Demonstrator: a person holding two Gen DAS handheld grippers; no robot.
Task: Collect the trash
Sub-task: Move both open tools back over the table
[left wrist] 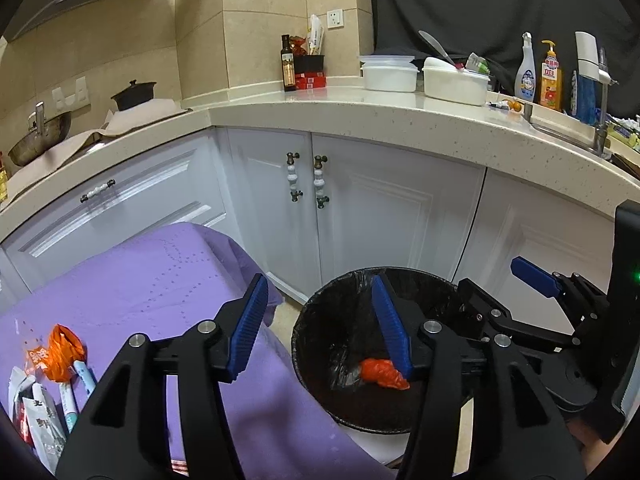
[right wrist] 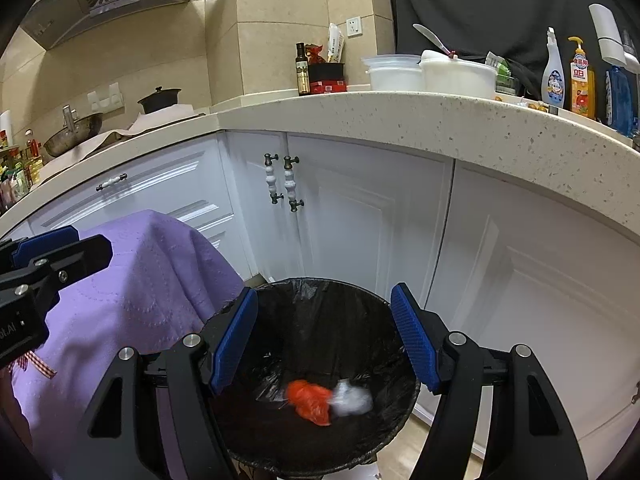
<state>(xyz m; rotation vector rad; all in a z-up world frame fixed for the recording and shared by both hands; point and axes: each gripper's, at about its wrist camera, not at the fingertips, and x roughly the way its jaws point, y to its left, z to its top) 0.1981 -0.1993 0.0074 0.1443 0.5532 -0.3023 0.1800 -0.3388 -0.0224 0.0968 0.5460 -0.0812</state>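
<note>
Though blurred, I see an orange crumpled wrapper [right wrist: 310, 400] and white wad [right wrist: 352, 400] inside the round black-lined bin [right wrist: 320, 292]; my left tool [left wrist: 320, 320] and right tool [right wrist: 324, 336] gape empty.

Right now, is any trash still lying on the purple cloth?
Yes, an orange wrapper and white packets lie on the purple cloth.

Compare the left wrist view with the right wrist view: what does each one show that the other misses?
Only the left wrist view shows the leftover trash on the purple cloth: an orange wrapper and white packets.

Only the right wrist view shows a white crumpled piece in the bin, beside the orange one.

Both show the black-lined bin with an orange piece inside, the white cabinets, and both grippers, left and right, with open, empty jaws.
</note>
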